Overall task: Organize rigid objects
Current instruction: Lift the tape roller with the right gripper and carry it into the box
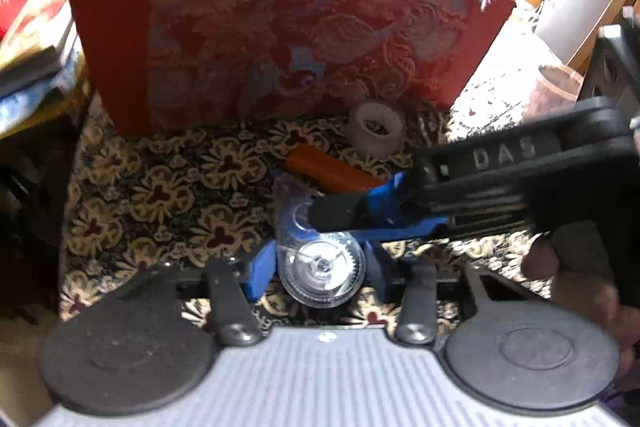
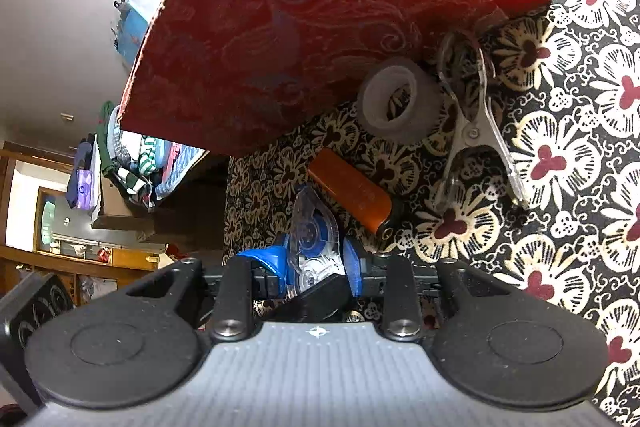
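A clear correction-tape dispenser (image 1: pixel 322 269) with a blue inner reel is held just above the flowered cloth. My left gripper (image 1: pixel 320 259) has its blue fingers (image 1: pixel 262 269) tight against the dispenser's two edges. My right gripper (image 1: pixel 348 215) reaches in from the right, its black pad lying across the dispenser's flat upper face. In the right wrist view the dispenser (image 2: pixel 314 247) stands edge-on, pinched between the fingers of the right gripper (image 2: pixel 310 259). Beyond it lie an orange lighter (image 1: pixel 332 169) (image 2: pixel 352 189) and a grey tape roll (image 1: pixel 376 133) (image 2: pixel 396 103).
A tall red brocade box (image 1: pixel 280 35) (image 2: pixel 300 27) stands close behind the objects. A clear clip (image 2: pixel 476 131) lies beside the tape roll. A stack of papers (image 1: pixel 32 59) sits left, a glass (image 1: pixel 558 87) right. A person's hand (image 1: pixel 580 287) grips the right tool.
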Demonstrator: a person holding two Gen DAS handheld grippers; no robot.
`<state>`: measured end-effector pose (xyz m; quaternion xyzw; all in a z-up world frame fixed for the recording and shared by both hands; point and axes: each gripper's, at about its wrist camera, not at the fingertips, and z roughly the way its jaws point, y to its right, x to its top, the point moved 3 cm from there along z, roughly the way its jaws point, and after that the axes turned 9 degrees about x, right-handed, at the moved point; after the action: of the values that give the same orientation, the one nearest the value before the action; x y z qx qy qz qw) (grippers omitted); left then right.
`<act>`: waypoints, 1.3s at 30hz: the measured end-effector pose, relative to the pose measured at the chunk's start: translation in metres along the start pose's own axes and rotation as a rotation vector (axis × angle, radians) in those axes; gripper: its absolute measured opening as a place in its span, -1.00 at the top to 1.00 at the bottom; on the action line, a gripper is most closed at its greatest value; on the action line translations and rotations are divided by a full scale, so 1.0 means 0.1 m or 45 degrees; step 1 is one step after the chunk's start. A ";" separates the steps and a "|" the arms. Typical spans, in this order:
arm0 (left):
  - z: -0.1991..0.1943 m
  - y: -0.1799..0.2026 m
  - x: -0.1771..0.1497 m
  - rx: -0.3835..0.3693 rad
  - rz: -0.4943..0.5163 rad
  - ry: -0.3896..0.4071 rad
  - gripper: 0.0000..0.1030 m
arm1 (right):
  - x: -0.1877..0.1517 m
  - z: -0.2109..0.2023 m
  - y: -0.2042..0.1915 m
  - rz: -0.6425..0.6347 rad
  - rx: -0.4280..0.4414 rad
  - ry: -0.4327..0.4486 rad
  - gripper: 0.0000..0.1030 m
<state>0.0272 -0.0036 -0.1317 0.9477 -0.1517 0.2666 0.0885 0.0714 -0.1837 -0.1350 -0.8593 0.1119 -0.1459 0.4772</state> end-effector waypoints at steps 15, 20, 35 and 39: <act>-0.32 -0.12 0.12 -0.221 -0.074 0.026 0.13 | -0.01 -0.33 -0.02 0.054 0.105 0.026 0.77; -0.69 0.00 0.36 -0.280 0.008 0.150 0.13 | 0.07 -0.74 -0.38 -0.095 0.154 0.123 0.79; -0.90 0.00 1.68 -0.186 0.158 0.420 0.14 | 1.20 -0.67 -1.26 -0.411 0.085 0.262 0.80; -0.54 -0.21 1.87 -0.183 0.089 0.314 0.15 | 1.39 -0.34 -1.17 -0.365 0.031 0.189 0.79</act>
<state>0.1600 -0.0149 0.0114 0.8931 -0.1914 0.3724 0.1647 0.1952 -0.1958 0.0021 -0.8474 0.0214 -0.2771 0.4524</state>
